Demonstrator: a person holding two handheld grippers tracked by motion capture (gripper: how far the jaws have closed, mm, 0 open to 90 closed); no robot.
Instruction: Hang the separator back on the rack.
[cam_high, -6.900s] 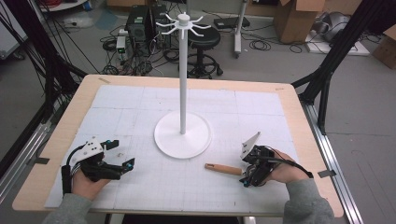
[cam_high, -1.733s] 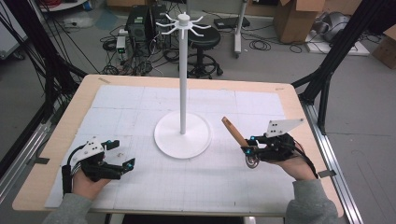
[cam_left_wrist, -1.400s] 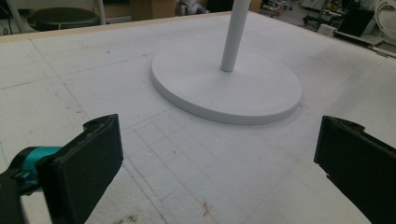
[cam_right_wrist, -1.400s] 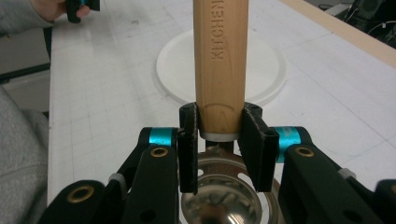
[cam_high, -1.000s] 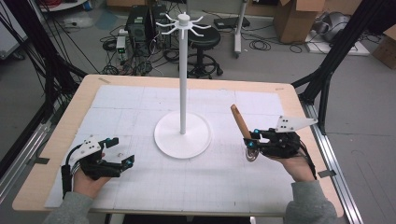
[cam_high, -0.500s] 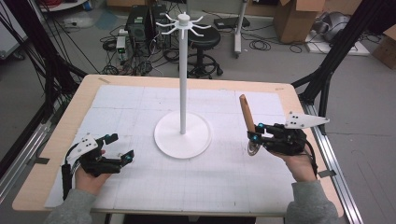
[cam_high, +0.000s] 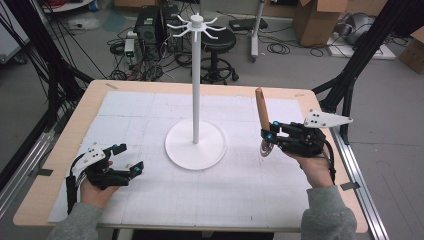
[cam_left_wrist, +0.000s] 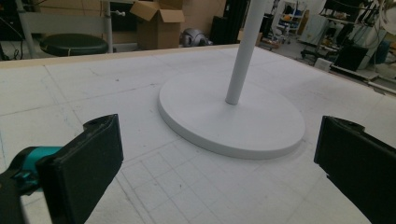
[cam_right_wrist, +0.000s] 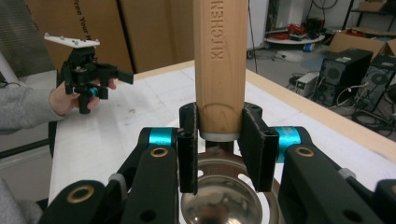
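Lifted off the table and swung upright since the earlier frames, the wooden-handled utensil with a perforated steel bowl (cam_high: 262, 120) now stands handle-up, its neck clamped in the right gripper (cam_high: 270, 137). Nearer the person, the left gripper (cam_high: 131, 161) rests with jaws wide and empty. Beyond, the white pole stand with hooked arms (cam_high: 195, 80) waits; hanging looks like the next step.
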